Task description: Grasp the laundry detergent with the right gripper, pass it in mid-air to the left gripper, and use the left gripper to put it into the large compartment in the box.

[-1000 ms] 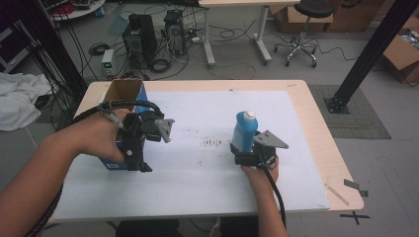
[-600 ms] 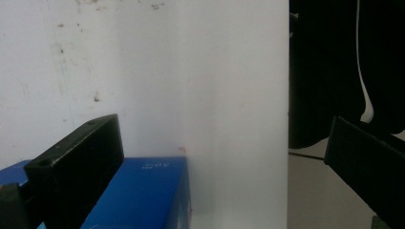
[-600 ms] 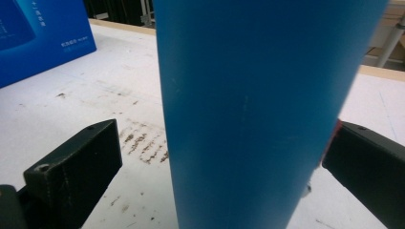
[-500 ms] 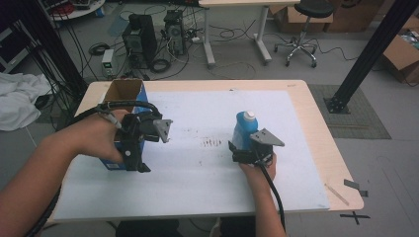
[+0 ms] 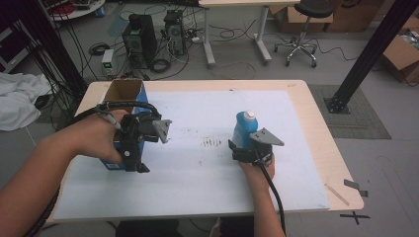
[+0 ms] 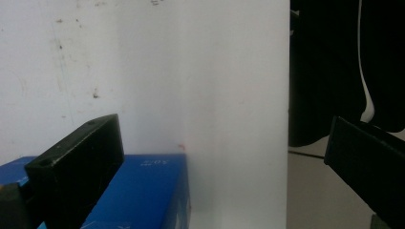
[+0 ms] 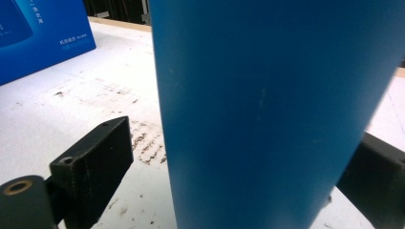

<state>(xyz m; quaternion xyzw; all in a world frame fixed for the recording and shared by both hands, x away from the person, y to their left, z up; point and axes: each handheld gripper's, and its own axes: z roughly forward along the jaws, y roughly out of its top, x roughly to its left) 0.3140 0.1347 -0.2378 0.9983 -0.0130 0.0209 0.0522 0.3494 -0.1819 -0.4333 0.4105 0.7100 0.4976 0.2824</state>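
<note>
An open-topped blue box [image 5: 110, 159] stands at the left of the white sheet [image 5: 197, 177]. My left gripper [image 5: 138, 167] hangs over the box's near end and points down. In the left gripper view the left gripper [image 6: 219, 157] has its jaws wide apart, with the box's [image 6: 143, 191] top corner beside the left jaw. A blue bottle [image 5: 244, 129] with a white cap stands right of centre. My right gripper [image 5: 243, 148] is at its base. The bottle [image 7: 267, 105] sits between the jaws of the right gripper [image 7: 239, 167], with a gap on the left side.
Dark scuff marks [image 5: 212, 143] lie on the sheet between the two hands. A small grey piece [image 5: 356, 186] rests near the wooden table's right front corner. Computers, cables and an office chair [image 5: 301, 29] stand on the floor beyond the table. The blue box [image 7: 43, 33] shows far off.
My right hand has edged slightly forward at the bottle's base. The left gripper and the box have held their place.
</note>
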